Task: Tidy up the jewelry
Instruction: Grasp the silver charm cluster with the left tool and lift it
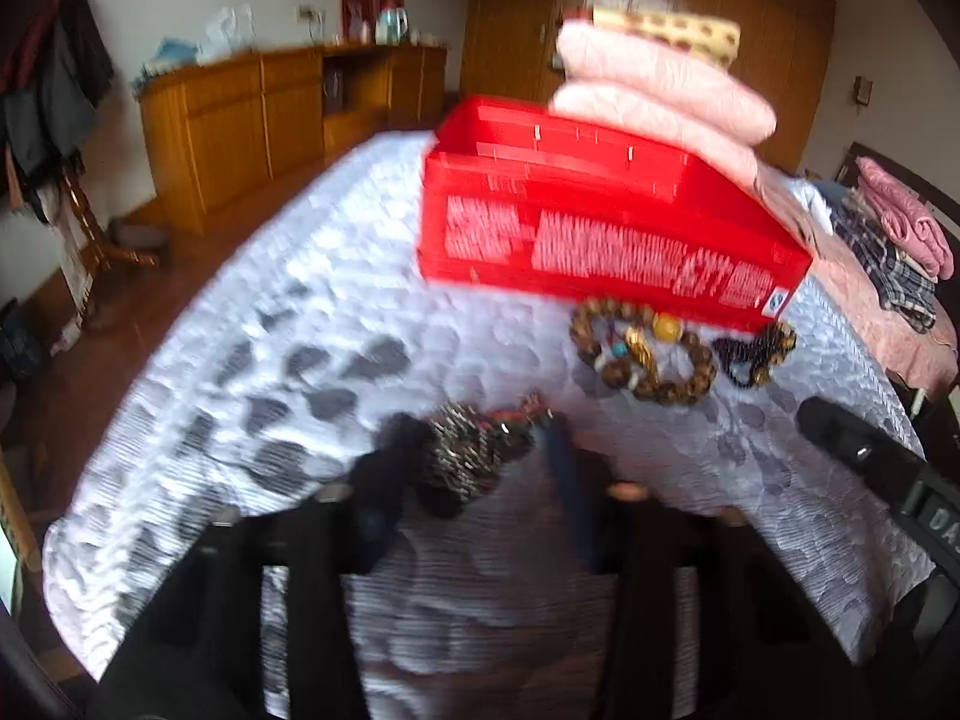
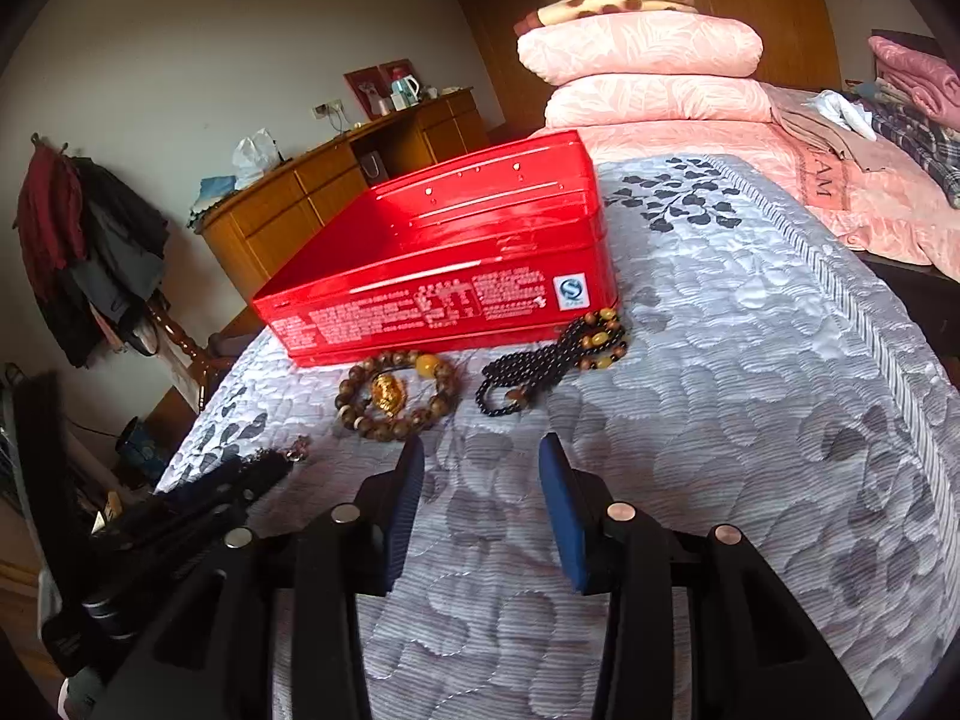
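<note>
The left gripper [image 1: 480, 456] closes around a limp, tangly chain bunch [image 1: 474, 450] lying near the red tin [image 1: 600, 222], best pinched at its thick middle, while the right gripper [image 2: 480, 480] hangs parted and empty.

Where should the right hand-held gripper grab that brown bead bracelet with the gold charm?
Probably from above, across the near arc of the brown bead bracelet: it lies flat on the quilt, and that arc looks clear of the gold charm and the red box.
</note>
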Demonstrator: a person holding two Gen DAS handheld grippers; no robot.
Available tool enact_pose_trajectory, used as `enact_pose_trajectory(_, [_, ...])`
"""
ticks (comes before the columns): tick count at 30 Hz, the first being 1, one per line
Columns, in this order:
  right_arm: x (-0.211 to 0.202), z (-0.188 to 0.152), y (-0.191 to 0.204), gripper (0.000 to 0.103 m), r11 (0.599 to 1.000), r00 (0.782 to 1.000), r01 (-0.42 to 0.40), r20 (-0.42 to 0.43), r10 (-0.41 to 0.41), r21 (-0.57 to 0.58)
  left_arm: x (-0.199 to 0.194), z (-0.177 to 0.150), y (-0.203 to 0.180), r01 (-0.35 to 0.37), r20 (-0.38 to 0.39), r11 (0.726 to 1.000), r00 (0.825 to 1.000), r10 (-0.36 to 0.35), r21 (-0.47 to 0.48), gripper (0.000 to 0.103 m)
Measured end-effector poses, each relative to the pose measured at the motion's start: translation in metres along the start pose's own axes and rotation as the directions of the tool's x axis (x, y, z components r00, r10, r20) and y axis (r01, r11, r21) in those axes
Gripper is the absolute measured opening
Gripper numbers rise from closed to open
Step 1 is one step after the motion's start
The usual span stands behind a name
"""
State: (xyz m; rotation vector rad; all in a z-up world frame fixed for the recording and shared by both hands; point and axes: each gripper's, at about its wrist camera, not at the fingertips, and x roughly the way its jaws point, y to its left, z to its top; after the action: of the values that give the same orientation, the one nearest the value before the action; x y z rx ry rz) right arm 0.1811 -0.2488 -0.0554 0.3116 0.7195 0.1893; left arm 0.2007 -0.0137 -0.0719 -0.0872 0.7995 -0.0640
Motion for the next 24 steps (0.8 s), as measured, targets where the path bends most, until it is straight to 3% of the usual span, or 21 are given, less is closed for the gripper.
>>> enact_pose_trajectory(6, [0.004, 0.003, -0.005, 0.040, 1.000, 1.000, 0.007, -0.012, -0.007, 0.017, 0.002, -0.001, -0.012, -0.056, 0.002, 0.997, 0.998, 0.056, 0.050, 0.019])
enact_pose_trajectory(15, [0.014, 0.022, -0.010, 0.040, 0.995, 0.997, 0.079, -0.023, -0.078, 0.058, -0.008, -0.002, -0.003, -0.002, 0.041, 1.000, 0.999, 0.002, -0.007, 0.018])
enact_pose_trajectory(24, [0.029, 0.030, -0.004, 0.040, 0.986, 0.989, 0.144, -0.035, -0.142, 0.079, -0.036, 0.022, 0.008, 0.027, 0.177, 0.996, 0.984, -0.012, -0.085, 0.018])
